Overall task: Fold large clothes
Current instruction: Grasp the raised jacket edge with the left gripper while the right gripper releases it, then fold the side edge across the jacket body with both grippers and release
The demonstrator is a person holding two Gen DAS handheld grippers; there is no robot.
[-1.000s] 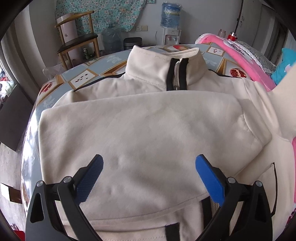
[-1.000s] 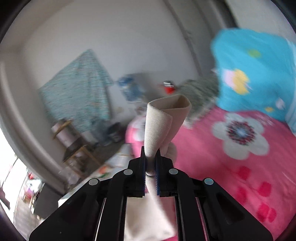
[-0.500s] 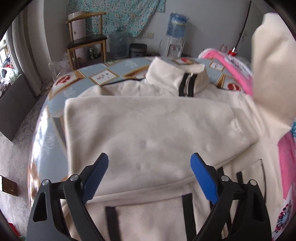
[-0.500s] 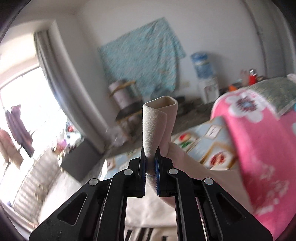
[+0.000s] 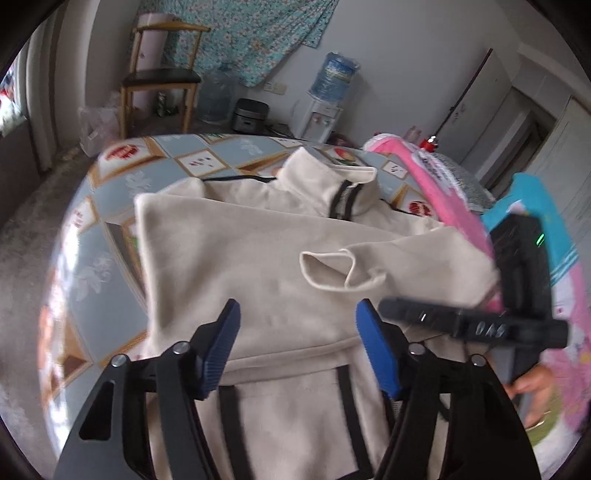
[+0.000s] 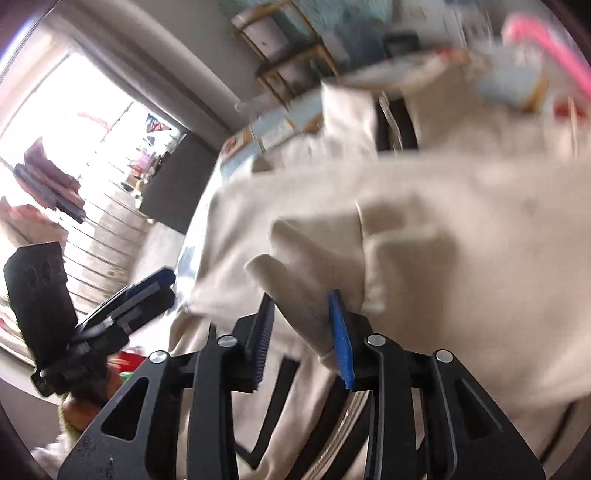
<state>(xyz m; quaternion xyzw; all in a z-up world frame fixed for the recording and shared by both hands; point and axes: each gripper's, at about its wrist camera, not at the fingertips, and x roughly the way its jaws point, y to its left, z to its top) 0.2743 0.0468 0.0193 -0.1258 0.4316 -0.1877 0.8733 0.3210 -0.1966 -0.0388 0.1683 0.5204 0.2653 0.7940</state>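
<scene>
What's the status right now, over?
Left gripper closing, empty, above the jacket. Right gripper opening, cuff between jaws. Second sleeve across chest. Nothing in the way.

A wooden chair point(image 5: 159, 77) with a dark seat stands against the pale wall, under a hanging teal floral cloth point(image 5: 236, 33). Beside it sit a large water jug point(image 5: 218, 96), a small dark rice cooker point(image 5: 250, 116) and a white water dispenser point(image 5: 322, 110) on the grey floor point(image 5: 29, 229). Daylight pours through the window point(image 6: 66, 140).
</scene>
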